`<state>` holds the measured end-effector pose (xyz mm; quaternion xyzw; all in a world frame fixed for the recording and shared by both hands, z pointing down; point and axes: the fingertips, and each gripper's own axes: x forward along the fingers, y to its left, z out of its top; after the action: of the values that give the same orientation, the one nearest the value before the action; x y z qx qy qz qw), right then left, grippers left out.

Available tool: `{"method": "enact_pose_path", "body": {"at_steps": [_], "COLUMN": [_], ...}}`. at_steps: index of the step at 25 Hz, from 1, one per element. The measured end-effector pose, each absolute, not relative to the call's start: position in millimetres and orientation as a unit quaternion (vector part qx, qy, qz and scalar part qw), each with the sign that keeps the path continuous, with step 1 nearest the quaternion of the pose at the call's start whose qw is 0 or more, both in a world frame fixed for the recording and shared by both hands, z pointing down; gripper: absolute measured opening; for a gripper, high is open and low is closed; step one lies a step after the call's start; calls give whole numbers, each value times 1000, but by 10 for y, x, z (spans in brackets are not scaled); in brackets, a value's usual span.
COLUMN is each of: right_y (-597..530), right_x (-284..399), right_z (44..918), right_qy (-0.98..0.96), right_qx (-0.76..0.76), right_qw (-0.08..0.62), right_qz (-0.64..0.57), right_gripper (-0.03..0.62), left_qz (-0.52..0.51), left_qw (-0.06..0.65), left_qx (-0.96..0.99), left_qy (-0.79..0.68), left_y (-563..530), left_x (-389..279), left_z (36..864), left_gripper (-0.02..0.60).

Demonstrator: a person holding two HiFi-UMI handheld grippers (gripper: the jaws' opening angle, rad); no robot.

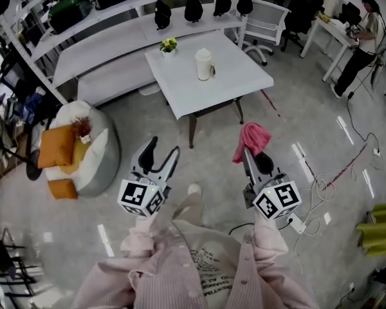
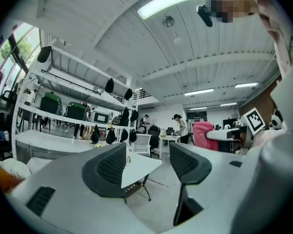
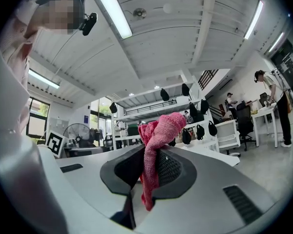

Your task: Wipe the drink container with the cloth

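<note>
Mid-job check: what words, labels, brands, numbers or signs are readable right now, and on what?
No text reads clearly.
Person's cream garment: printed lettering, too blurred to read.
Cube on the left gripper, cube on the right gripper: square marker patterns only, no words.
Drink container on the white table: no label can be made out.
</note>
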<state>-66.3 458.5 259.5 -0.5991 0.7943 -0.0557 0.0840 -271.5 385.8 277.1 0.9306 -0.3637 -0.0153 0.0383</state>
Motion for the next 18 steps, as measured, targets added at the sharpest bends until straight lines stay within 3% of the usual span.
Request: {"method": "enact_pose_path", "body": {"at_steps": [18], "right_y": [2865], "right_x": [-162], "right_z": [2674], "right_qy": [775], "right_qx": [-622], "right_qw": [68], "right_qz": [-83], "right_gripper": [40], "left_qz": [15], "left_qw": [75], "left_qx": [944], "left_qy": [-322], "left_y": [2025], "left_x": [-2071], "left_z": [3007], "left_gripper": [324]}}
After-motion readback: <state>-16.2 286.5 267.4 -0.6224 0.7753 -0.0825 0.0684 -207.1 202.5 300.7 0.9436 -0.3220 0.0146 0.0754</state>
